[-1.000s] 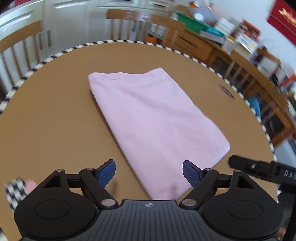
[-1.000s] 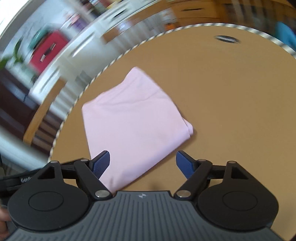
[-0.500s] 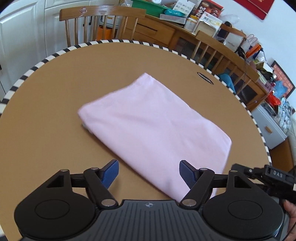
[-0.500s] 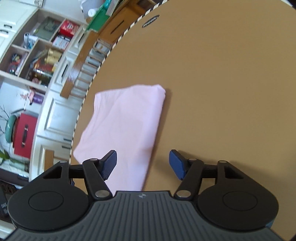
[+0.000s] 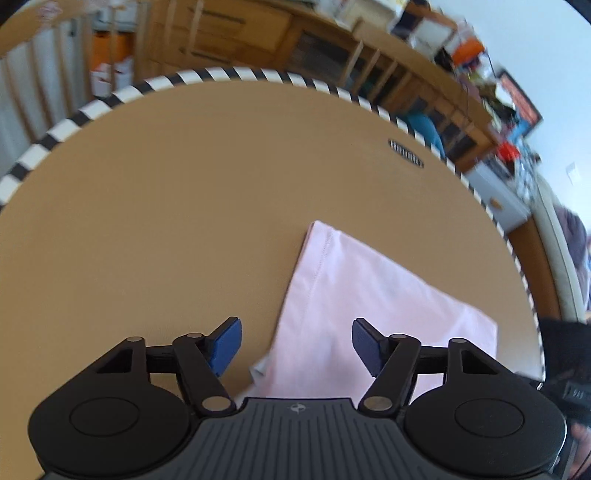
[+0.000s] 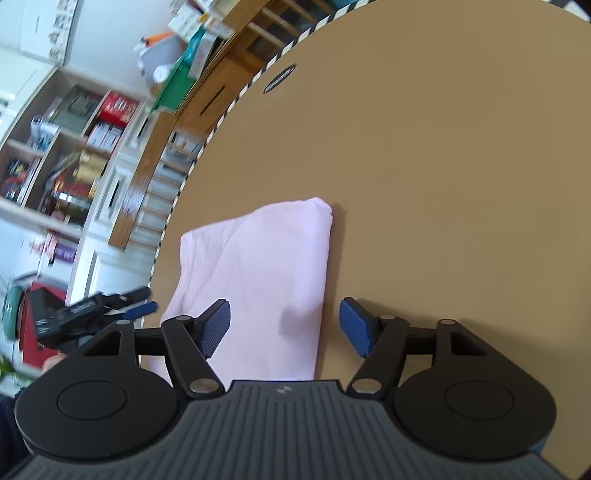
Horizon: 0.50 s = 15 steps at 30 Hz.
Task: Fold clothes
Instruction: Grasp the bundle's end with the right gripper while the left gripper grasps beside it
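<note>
A pink garment point(image 5: 354, 306) lies folded into a flat rectangle on the round brown table point(image 5: 184, 192). My left gripper point(image 5: 295, 341) is open and empty, low over the garment's near left edge. My right gripper point(image 6: 284, 325) is open and empty, straddling the garment's folded right edge point(image 6: 321, 280). The garment point(image 6: 258, 273) fills the lower middle of the right wrist view. The left gripper also shows at the left of the right wrist view point(image 6: 122, 306), and the right gripper's body shows at the right edge of the left wrist view.
The table has a black-and-white striped rim point(image 5: 207, 75) and a small dark label point(image 5: 405, 153). Wooden chairs point(image 6: 140, 184) and a wooden sideboard point(image 5: 258, 33) stand around it. Cluttered shelves point(image 6: 66, 147) lie beyond.
Both grippers have swung and dropped closer to the garment, the left to its left edge, the right to its right edge. Both stay open. The garment lies as before.
</note>
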Each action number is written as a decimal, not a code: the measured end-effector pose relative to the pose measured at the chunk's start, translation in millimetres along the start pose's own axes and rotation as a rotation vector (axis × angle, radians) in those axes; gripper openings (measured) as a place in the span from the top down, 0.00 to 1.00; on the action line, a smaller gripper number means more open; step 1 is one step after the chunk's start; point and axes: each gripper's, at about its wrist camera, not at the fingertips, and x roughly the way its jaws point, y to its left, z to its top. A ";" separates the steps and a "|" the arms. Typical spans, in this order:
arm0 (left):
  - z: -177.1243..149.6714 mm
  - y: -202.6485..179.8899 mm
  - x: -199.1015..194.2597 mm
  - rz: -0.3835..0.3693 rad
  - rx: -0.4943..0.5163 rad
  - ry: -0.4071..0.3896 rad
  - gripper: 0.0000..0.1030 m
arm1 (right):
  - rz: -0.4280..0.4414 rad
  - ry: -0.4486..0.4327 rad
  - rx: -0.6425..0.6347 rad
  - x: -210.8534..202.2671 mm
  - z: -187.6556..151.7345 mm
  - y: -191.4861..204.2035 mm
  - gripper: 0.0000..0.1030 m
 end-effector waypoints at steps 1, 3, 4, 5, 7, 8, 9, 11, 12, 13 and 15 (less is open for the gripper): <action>6.5 5.7 9.6 -0.016 0.023 0.031 0.36 | -0.003 -0.023 0.010 1.8 -1.1 0.5 0.35; 12.9 10.2 19.3 -0.063 0.074 0.052 0.34 | -0.003 -0.069 0.035 6.5 -2.6 0.8 0.35; 14.6 11.1 22.4 -0.099 0.085 0.068 0.29 | -0.005 -0.077 0.034 8.5 -3.1 1.7 0.35; 15.8 11.9 25.3 -0.140 0.085 0.091 0.25 | -0.008 -0.081 0.030 10.4 -3.6 2.7 0.35; 16.4 12.8 30.1 -0.212 0.089 0.132 0.25 | -0.014 -0.089 0.021 14.1 -4.5 4.7 0.35; 14.4 12.5 31.4 -0.234 0.098 0.145 0.25 | -0.017 -0.093 0.017 15.9 -5.0 5.7 0.36; 11.4 12.8 32.4 -0.252 0.104 0.152 0.25 | -0.020 -0.097 0.012 17.8 -5.5 6.7 0.37; 4.0 15.8 34.1 -0.287 0.098 0.160 0.24 | -0.003 -0.073 0.043 19.9 -7.1 1.9 0.38; 0.6 18.9 35.4 -0.314 0.077 0.171 0.24 | 0.007 -0.060 0.061 20.9 -8.0 -0.9 0.38; -2.8 21.9 36.7 -0.341 0.057 0.181 0.24 | 0.017 -0.046 0.078 21.9 -8.8 -3.7 0.39; -9.0 23.2 39.2 -0.364 0.040 0.181 0.24 | 0.036 -0.018 0.113 23.9 -10.5 -9.3 0.49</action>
